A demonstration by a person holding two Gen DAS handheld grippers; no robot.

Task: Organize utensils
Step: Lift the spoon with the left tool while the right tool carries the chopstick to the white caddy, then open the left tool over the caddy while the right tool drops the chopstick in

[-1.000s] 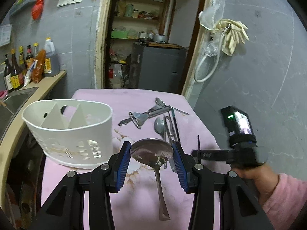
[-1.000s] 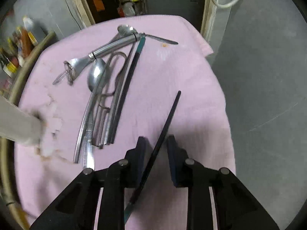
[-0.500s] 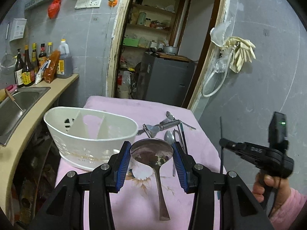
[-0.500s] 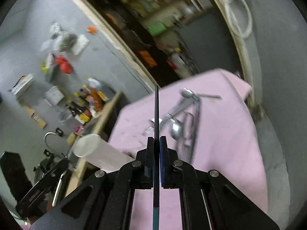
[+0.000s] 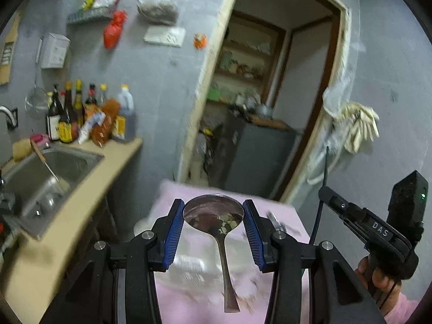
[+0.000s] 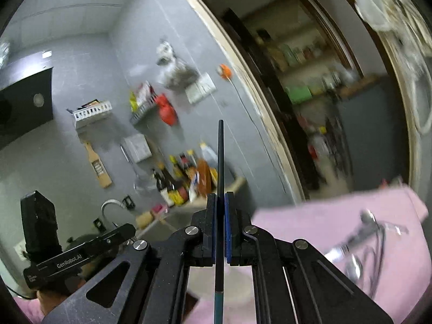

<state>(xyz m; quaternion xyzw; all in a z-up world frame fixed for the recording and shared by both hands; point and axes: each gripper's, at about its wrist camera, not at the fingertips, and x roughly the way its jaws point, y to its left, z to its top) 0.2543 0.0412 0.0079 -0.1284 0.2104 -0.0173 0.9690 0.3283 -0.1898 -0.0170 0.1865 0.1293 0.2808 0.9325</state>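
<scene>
My left gripper [image 5: 213, 213] is shut on the bowl of a large metal spoon [image 5: 214, 213], its handle hanging toward the camera, held above the pink cloth [image 5: 286, 283]. Under it the white utensil caddy [image 5: 189, 267] shows as a blurred shape. My right gripper [image 6: 220, 202] is shut on a thin black chopstick [image 6: 220, 156] that points up; this gripper also shows at the right of the left wrist view [image 5: 328, 193]. Several loose metal utensils [image 6: 359, 245] lie on the pink cloth [image 6: 310, 224] at the right.
A counter with a steel sink [image 5: 46, 172] and several bottles [image 5: 78, 113] runs along the left. A doorway [image 5: 259, 108] with shelves and a grey cabinet lies behind the table. Gloves [image 5: 361, 127] hang on the right wall.
Both grippers have risen and tilted upward, each keeping its hold. The caddy and the utensils have dropped low in both views, and the chopstick now stands against the wall.
</scene>
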